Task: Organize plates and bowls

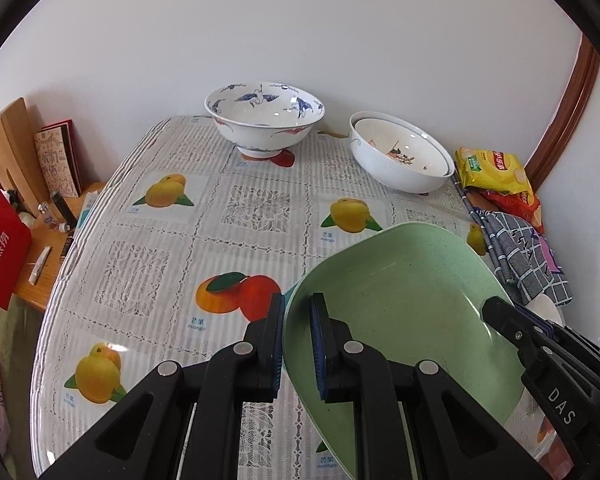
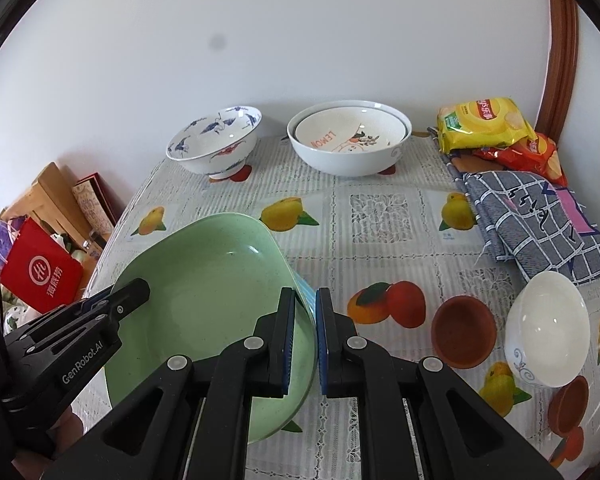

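On the left edge of the green plate (image 1: 400, 300), the left gripper (image 1: 296, 344) is clamped on the rim, one pad outside and one inside the dish. On the opposite edge the right gripper (image 2: 305, 336) is clamped the same way, with what looks like a light blue plate (image 2: 305, 294) just under the green one. Two opposed grips likely keep the wide, shallow dish from tipping while it hangs tilted above the fruit-print tablecloth (image 1: 160, 240). Further back by the wall stand the blue-patterned bowl (image 1: 264, 118) and, to its right, the nested white bowls (image 1: 400, 156), already paired. At far right sit a brown dish (image 2: 464, 330) and a small white bowl (image 2: 548, 328), apparently unsorted.
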A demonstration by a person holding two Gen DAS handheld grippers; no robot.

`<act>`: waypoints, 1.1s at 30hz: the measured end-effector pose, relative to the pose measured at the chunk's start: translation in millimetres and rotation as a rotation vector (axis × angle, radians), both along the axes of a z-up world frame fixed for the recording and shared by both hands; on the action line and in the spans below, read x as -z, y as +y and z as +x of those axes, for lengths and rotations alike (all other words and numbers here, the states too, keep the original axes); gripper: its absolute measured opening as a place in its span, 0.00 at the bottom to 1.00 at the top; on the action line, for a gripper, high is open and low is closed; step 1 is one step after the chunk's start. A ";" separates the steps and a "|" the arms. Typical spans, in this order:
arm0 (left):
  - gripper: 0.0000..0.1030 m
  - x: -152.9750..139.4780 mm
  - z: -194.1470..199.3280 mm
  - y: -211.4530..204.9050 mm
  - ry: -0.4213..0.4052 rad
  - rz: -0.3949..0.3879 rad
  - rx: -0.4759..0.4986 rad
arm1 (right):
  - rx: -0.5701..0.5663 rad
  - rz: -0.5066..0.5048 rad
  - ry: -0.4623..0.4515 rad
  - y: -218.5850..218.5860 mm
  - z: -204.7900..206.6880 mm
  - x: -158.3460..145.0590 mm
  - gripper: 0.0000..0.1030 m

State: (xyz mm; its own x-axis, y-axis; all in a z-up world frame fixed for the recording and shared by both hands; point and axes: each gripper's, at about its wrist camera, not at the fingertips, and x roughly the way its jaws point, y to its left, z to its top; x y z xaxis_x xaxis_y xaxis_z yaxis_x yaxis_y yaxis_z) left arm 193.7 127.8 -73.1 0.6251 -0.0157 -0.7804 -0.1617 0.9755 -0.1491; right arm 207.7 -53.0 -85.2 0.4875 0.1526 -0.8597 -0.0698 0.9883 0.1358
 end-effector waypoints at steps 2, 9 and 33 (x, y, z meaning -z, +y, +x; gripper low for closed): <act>0.12 8.5 0.2 4.7 0.022 -0.002 -0.014 | -0.013 -0.001 0.016 4.7 0.9 7.8 0.10; 0.12 32.0 3.3 12.9 0.083 0.007 -0.035 | -0.040 0.016 0.081 13.3 3.2 36.3 0.10; 0.12 59.5 32.6 6.7 0.145 0.018 -0.051 | -0.100 -0.030 0.082 14.8 37.7 69.5 0.12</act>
